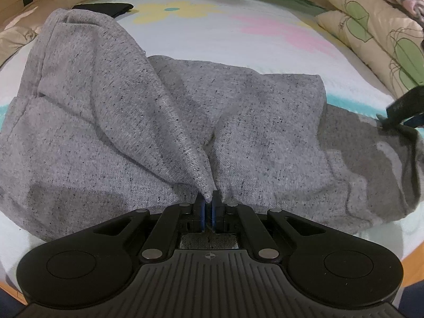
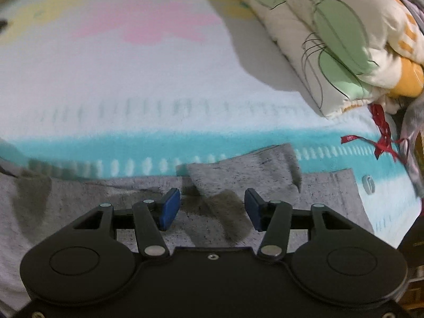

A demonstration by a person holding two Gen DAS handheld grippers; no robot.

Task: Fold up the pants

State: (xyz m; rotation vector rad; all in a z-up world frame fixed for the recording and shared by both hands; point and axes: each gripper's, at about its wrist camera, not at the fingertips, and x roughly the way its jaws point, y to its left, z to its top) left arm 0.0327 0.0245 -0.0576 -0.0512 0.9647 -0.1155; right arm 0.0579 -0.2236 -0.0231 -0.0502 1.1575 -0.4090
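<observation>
Here, left tool (image 1: 208, 198) pinches a ridge of grey pants (image 1: 111, 122) on the bed (image 1: 212, 34); right tool (image 2: 212, 206) spread wide above the fabric.

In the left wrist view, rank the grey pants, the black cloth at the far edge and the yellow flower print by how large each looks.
1. grey pants, pinched by the left gripper
2. yellow flower print
3. black cloth, partly hidden, so its rank against the flower is unsure
</observation>
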